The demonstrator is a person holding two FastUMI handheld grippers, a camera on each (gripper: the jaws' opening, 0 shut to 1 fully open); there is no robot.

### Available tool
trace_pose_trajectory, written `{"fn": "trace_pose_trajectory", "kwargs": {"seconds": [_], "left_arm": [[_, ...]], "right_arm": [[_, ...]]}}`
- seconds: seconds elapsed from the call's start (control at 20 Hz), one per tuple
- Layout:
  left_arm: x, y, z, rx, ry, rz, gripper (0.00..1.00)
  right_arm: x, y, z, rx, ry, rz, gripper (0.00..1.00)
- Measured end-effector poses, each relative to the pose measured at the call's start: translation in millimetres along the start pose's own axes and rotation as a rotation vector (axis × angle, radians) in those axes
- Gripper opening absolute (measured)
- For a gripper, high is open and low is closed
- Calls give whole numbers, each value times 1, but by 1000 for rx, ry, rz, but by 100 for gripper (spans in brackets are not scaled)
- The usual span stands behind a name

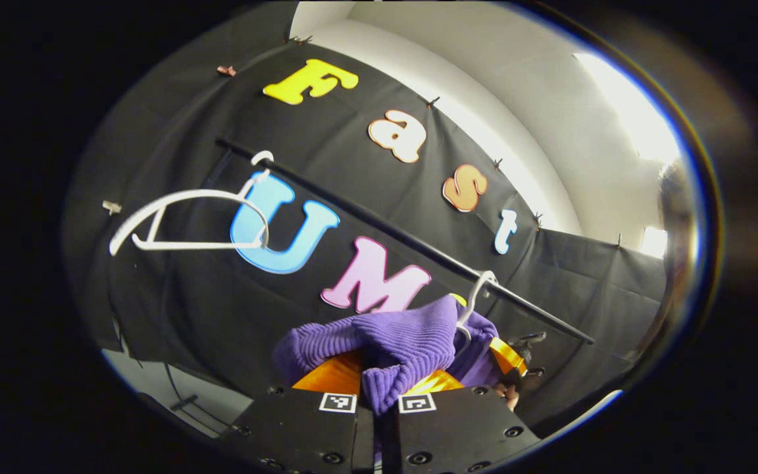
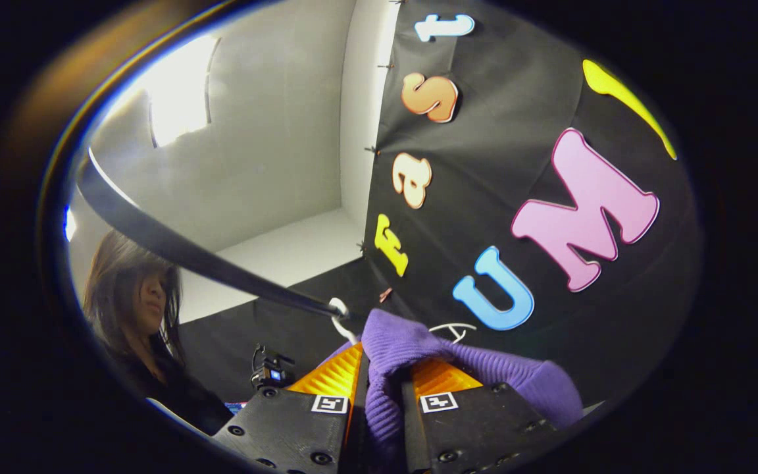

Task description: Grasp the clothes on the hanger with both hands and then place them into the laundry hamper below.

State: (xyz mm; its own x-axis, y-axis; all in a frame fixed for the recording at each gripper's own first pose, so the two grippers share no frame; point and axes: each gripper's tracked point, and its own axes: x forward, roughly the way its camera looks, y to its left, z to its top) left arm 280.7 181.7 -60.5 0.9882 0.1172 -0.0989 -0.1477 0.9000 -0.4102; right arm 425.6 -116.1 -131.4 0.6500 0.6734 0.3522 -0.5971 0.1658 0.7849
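Purple ribbed knit garment (image 1: pixel 405 342) hangs bunched on a white plastic hanger (image 1: pixel 474 303) whose hook sits over the black rail (image 1: pixel 385 227). In the left gripper view the knit drapes across the top of the fingers, its long axis running roughly side to side, with one fold dropping down into the gap between them. The left gripper (image 1: pixel 379 395) is pinched narrow on that fold, both fingers pressing the cloth. In the right gripper view the same purple ribbed knit garment (image 2: pixel 412 349) rises in a hump above the fingers and trails off toward the right of that view, while a strip of it runs straight down between them. The right gripper (image 2: pixel 384 395) is likewise closed narrow on the fabric. Its white hanger hook (image 2: pixel 341 316) meets the black rail (image 2: pixel 175 247) just beyond. A second, bare white plastic hanger (image 1: pixel 188 220) hangs farther along the rail, well apart from the garment. A person in dark clothing (image 2: pixel 149 342) stands beside the rail.
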Motion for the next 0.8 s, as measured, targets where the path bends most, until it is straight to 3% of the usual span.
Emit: {"fn": "trace_pose_trajectory", "kwargs": {"seconds": [0.1,0.2,0.5,0.8], "left_arm": [[5,9,17,39,-56,47,8],[10,10,32,64,-88,68,9],[0,59,66,193,-143,256,8],[28,118,21,193,-19,353,9]], "right_arm": [[7,-1,17,10,-66,-16,25],[18,-2,24,4,-110,-30,25],[49,1,7,-2,-77,-37,23],[55,-12,10,5,-103,-77,23]]}}
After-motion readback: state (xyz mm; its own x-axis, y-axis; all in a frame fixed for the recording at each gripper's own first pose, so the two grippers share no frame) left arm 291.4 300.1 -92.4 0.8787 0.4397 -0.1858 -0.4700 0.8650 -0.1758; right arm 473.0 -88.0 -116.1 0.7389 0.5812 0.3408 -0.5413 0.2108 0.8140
